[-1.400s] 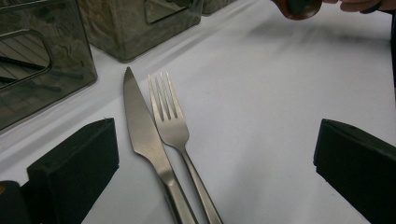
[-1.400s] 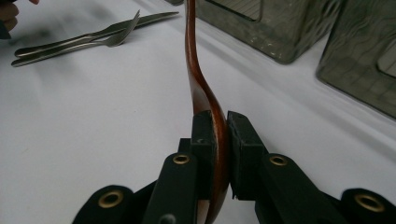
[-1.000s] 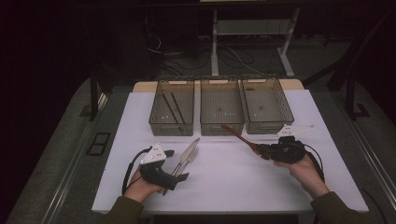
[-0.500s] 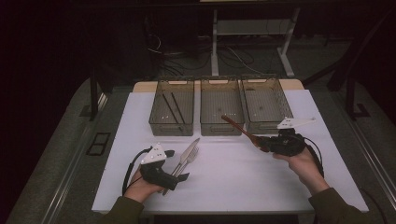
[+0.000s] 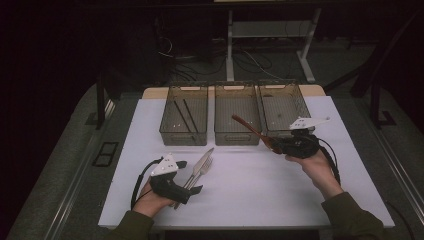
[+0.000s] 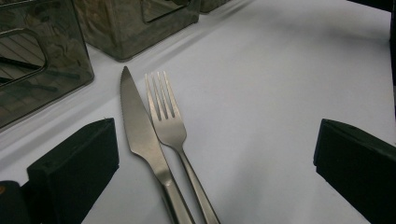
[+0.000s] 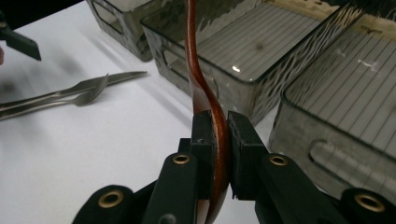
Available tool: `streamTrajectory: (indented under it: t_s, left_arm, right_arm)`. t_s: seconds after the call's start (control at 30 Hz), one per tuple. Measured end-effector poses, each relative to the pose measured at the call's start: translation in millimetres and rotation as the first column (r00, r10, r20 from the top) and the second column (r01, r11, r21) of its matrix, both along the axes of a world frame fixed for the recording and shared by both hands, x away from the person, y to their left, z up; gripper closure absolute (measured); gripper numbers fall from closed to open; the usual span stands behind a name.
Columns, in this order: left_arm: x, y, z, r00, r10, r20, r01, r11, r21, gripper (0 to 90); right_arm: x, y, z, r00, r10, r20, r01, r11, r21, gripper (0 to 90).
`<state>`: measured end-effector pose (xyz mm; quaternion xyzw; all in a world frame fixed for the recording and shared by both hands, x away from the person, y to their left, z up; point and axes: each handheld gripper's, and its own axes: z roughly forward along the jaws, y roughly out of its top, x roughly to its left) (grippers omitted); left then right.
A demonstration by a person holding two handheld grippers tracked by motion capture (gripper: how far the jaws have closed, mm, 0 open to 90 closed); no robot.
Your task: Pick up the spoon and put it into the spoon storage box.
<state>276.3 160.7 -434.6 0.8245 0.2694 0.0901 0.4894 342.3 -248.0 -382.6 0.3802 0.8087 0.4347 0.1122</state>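
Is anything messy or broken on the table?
Nothing looks broken or spilled. The knife and fork lie neatly side by side on the white table, between the left gripper's open jaws. The right gripper holds a wooden spoon near the three bins.

Three bins ahead; seemingly bare sheet between hands.
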Motion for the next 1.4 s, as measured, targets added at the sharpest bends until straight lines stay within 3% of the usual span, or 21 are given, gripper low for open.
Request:
streamTrajectory:
  t_s: [0.73, 1.4]
  left_arm:
    - [-0.6, 0.6, 0.8, 1.0, 0.001, 0.002, 0.0, 1.0, -0.007, 0.0]
    - [-1.6, -0.6, 1.1, 1.0, -0.004, 0.001, 0.004, 0.9999, -0.014, 0.0]
  right_arm:
    - [36.6, 23.7, 13.6, 0.997, -0.053, 0.057, 0.054, 0.9985, -0.012, 80.6]
    - [87.1, 56.5, 9.2, 0.9953, -0.096, -0.011, 0.095, 0.9922, -0.08, 80.6]
